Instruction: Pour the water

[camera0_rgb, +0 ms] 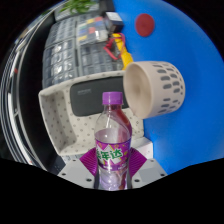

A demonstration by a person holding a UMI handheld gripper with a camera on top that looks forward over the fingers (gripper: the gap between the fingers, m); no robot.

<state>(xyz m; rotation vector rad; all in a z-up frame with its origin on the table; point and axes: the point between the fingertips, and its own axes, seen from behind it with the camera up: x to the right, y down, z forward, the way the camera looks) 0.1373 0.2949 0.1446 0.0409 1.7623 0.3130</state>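
Bottle clamped upright betw. gripper fingers, cap on; cup lies on its side just beyond, up and right, mouth facing bottle.

The lower part of the bottle drops out of view between the fingers, so its base cannot be seen. Only the tips of the fingers show, and contact with the bottle cannot be judged. The print on the bottle's pink label is too small to read. The paper cup, beyond the bottle and tipped on its side, hides part of the blue object behind it; what supports the cup is not visible. The items on the dark surface farther back are too small and blurred to identify.
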